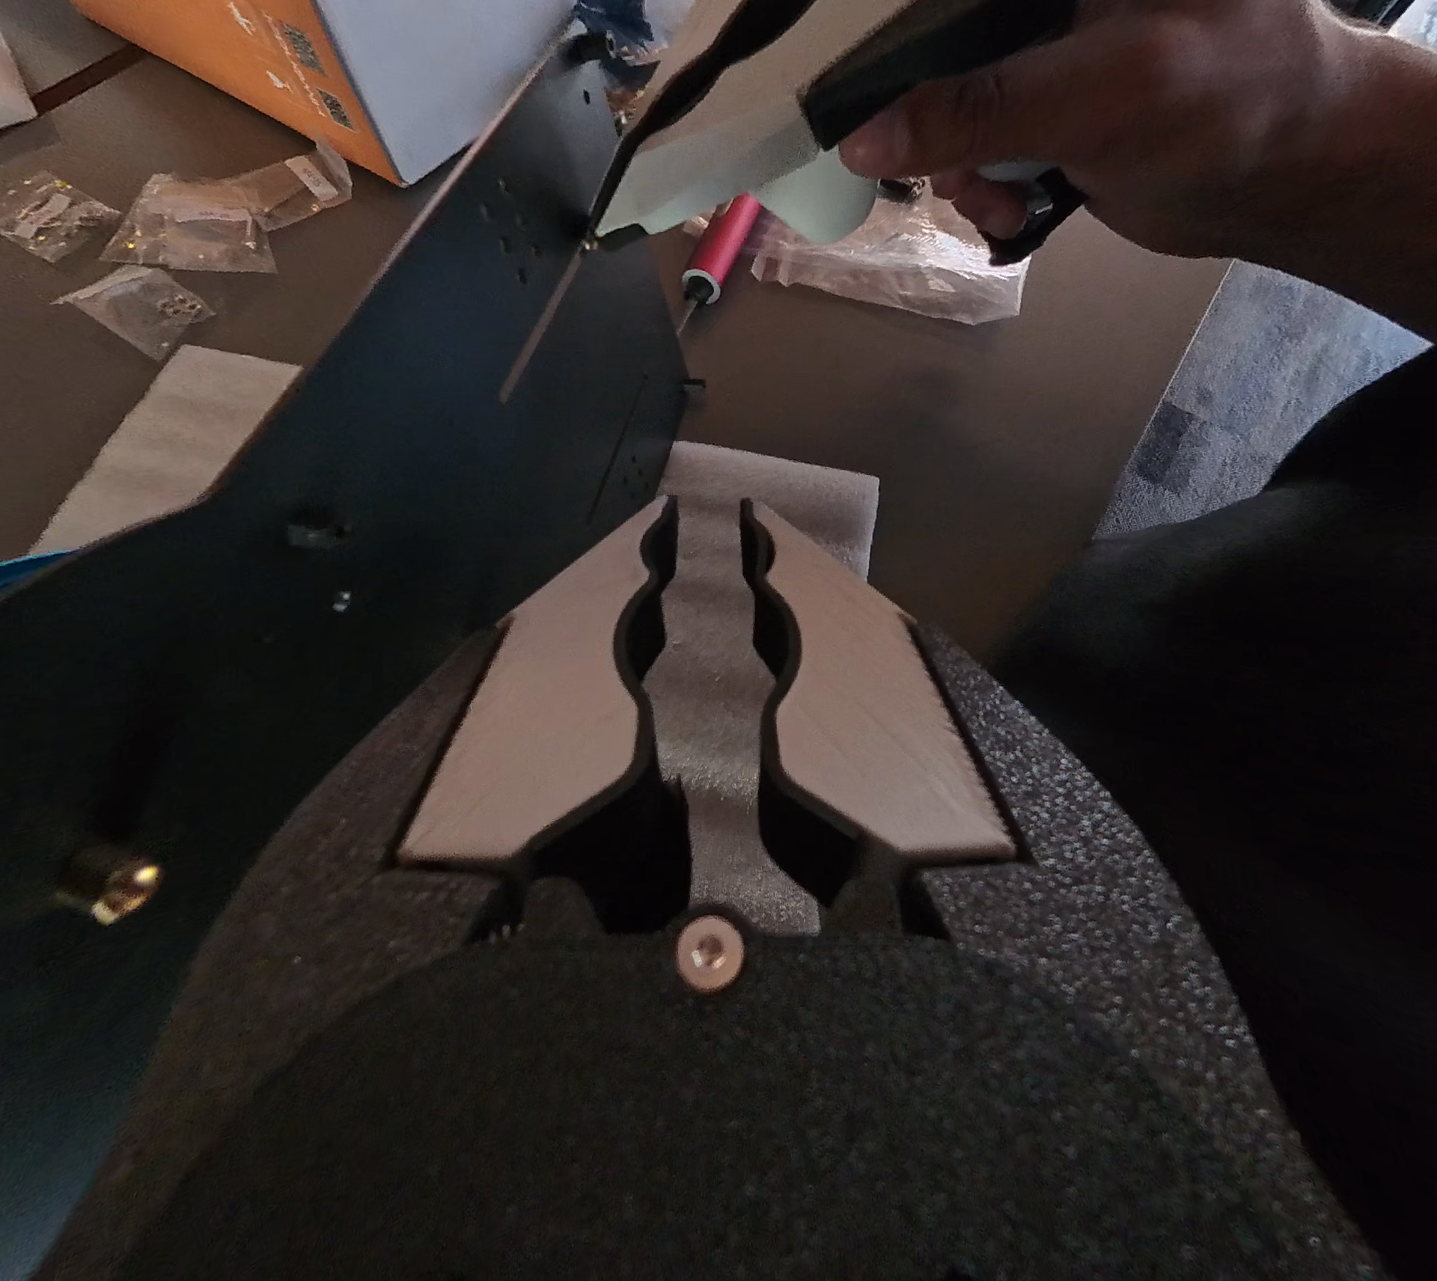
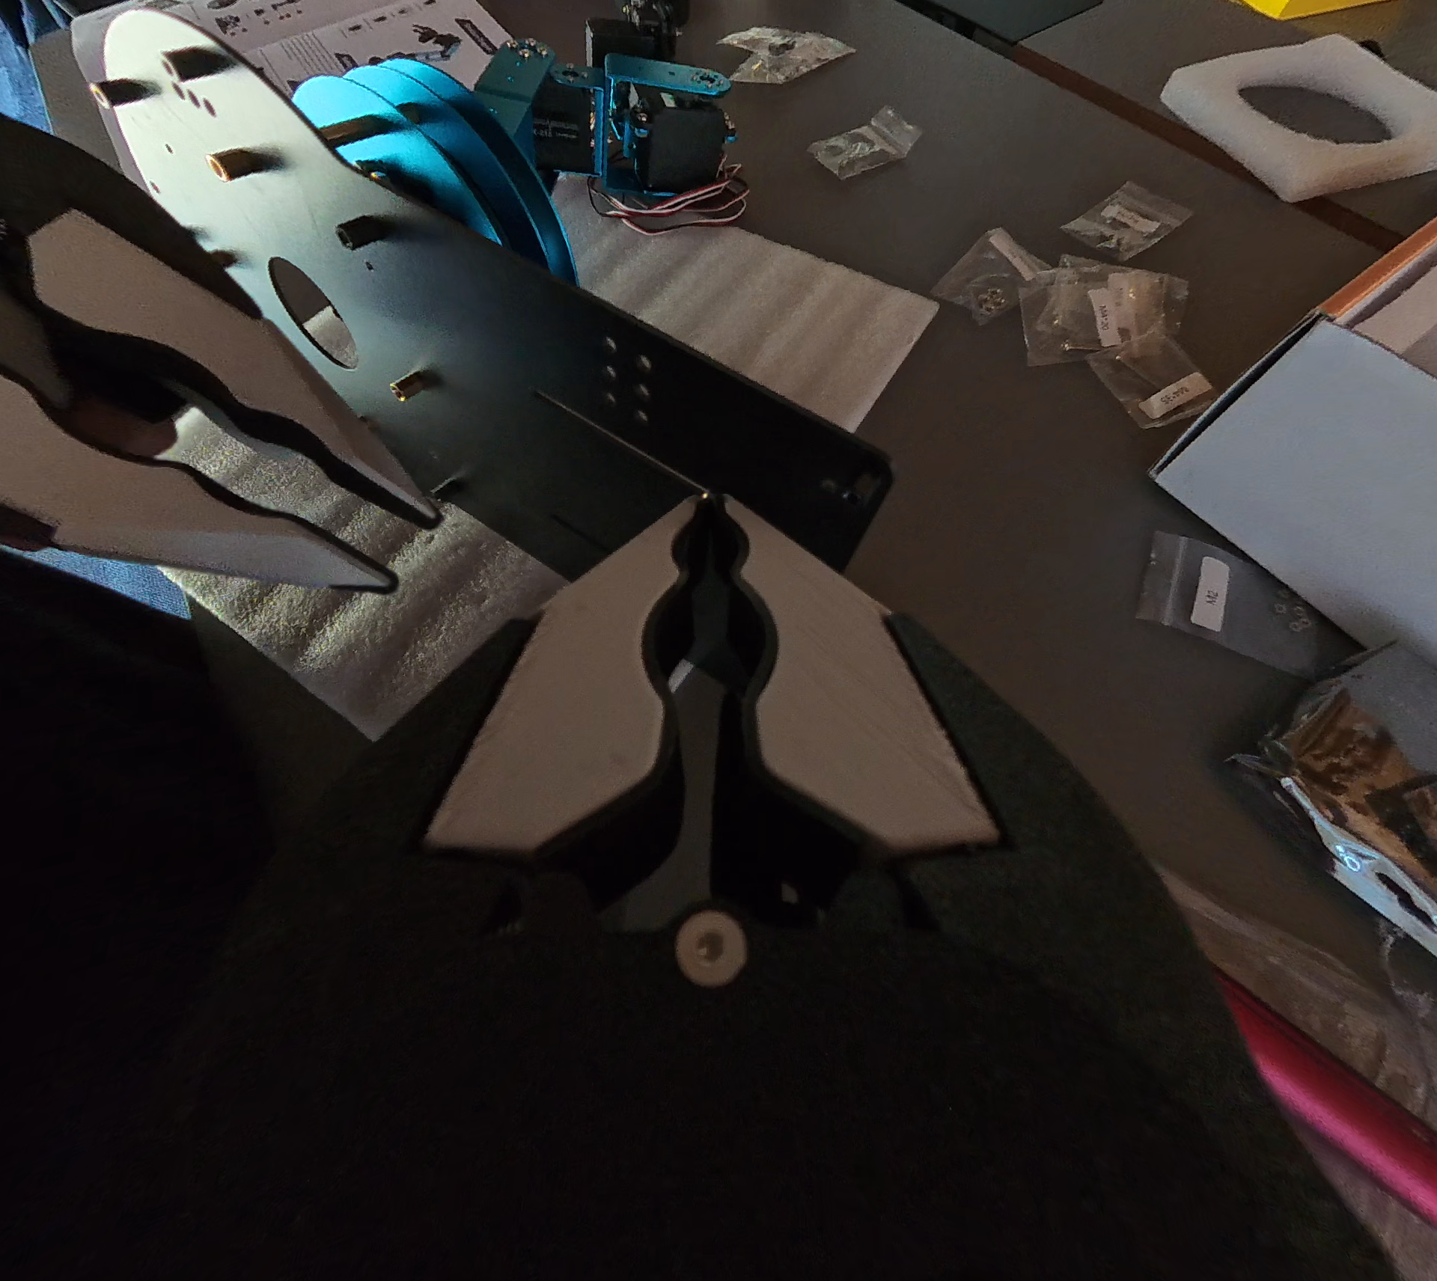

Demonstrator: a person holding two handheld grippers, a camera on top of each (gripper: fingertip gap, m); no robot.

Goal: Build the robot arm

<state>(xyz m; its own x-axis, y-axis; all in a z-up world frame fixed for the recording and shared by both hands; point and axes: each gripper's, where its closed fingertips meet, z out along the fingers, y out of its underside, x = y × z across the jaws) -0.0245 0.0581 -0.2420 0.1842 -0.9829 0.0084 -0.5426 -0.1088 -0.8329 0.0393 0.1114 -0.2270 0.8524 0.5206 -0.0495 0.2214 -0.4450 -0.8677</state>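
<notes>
Left gripper (image 1: 706, 505) slightly parted, holding nothing. Right gripper (image 2: 708, 501) pinched closed at the tips, gripped by a hand (image 1: 1166, 116).

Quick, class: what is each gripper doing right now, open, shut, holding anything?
Left gripper: open, holding nothing, above the white foam sheet.
Right gripper: shut on a small brass-coloured part at the flat black metal plate; too small to identify.

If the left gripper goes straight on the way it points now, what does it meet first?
Probably the white foam sheet on the table: it shows through the open gap of the left gripper. The tilted black metal plate lies just left of that line; depth is unclear.
</notes>
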